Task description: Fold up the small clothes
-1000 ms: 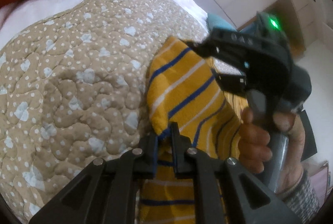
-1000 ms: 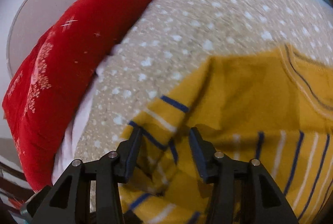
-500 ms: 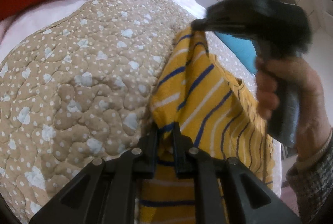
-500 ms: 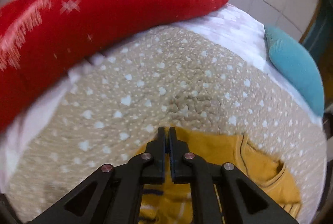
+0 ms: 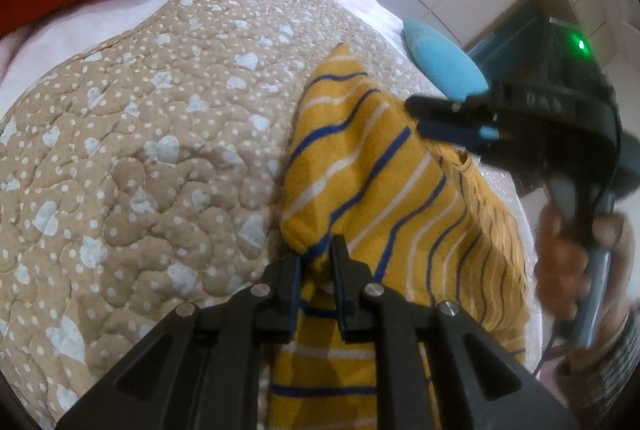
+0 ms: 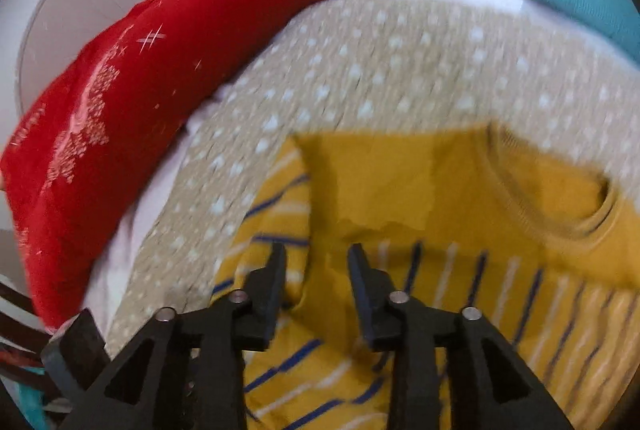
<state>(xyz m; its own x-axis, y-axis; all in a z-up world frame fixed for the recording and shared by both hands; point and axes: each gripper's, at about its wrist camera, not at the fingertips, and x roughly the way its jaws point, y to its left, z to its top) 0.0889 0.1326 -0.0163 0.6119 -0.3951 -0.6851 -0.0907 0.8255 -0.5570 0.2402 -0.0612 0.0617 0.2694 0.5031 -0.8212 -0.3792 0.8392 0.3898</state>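
Now left tool (image 5: 316, 258) clamped on yellow striped shirt (image 5: 384, 190), right tool (image 6: 316, 262) wide apart above it.

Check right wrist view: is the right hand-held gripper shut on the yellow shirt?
No, the right hand-held gripper is open, its fingers apart above the yellow striped shirt with fabric showing between them.

My right wrist view is motion-smeared: quilt (image 6: 400, 70) dots streak. The shirt (image 5: 380, 198) runs off the left wrist view's bottom edge; the hand (image 5: 568, 254) gripping the right gripper (image 5: 452, 120) blurs.
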